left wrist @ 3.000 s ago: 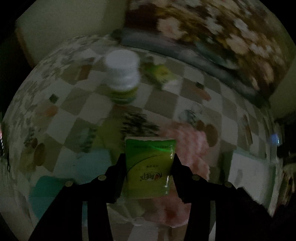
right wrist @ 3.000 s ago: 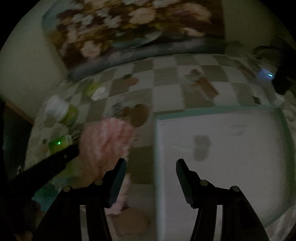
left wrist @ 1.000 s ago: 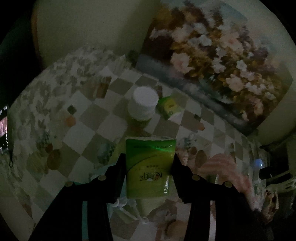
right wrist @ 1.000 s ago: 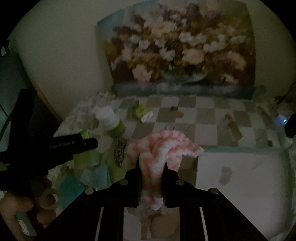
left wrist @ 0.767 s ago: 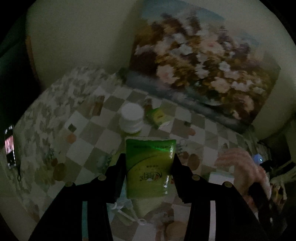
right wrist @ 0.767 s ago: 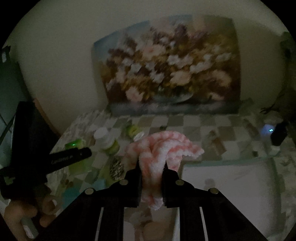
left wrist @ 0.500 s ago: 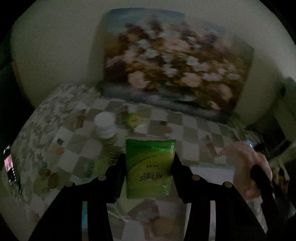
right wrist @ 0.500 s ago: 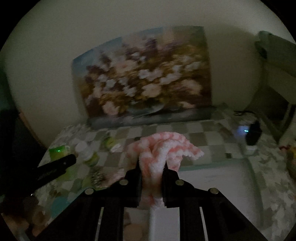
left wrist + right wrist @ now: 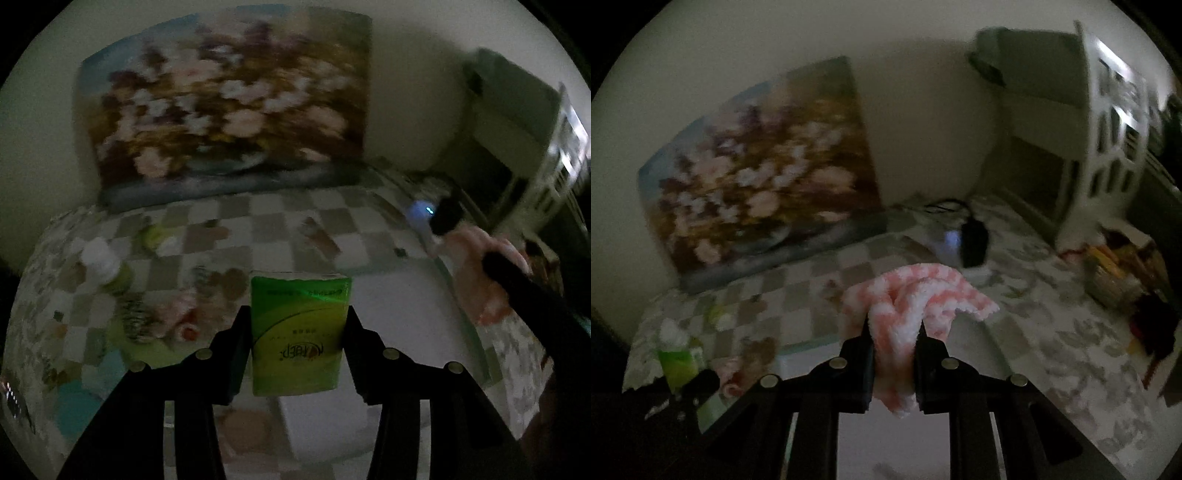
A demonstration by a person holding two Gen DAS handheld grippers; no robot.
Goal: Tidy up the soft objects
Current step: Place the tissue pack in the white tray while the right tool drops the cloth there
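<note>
My left hand-held gripper [image 9: 298,341] pinches a green tissue pack [image 9: 298,334]; my right hand-held gripper [image 9: 894,352] clamps a pink-and-white fluffy cloth [image 9: 912,299]. Both ride above the checkered counter [image 9: 280,225]. White tray [image 9: 399,317] below. Bottle [image 9: 101,264] at 10 o'clock in the left view, flower painting [image 9: 225,122] at 12, charger [image 9: 973,240] at 1 in the right view.

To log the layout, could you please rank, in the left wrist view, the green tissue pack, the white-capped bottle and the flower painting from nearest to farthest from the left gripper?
1. Green tissue pack: clamped in the left gripper.
2. White-capped bottle: on the table, far left.
3. Flower painting: against the back wall.
</note>
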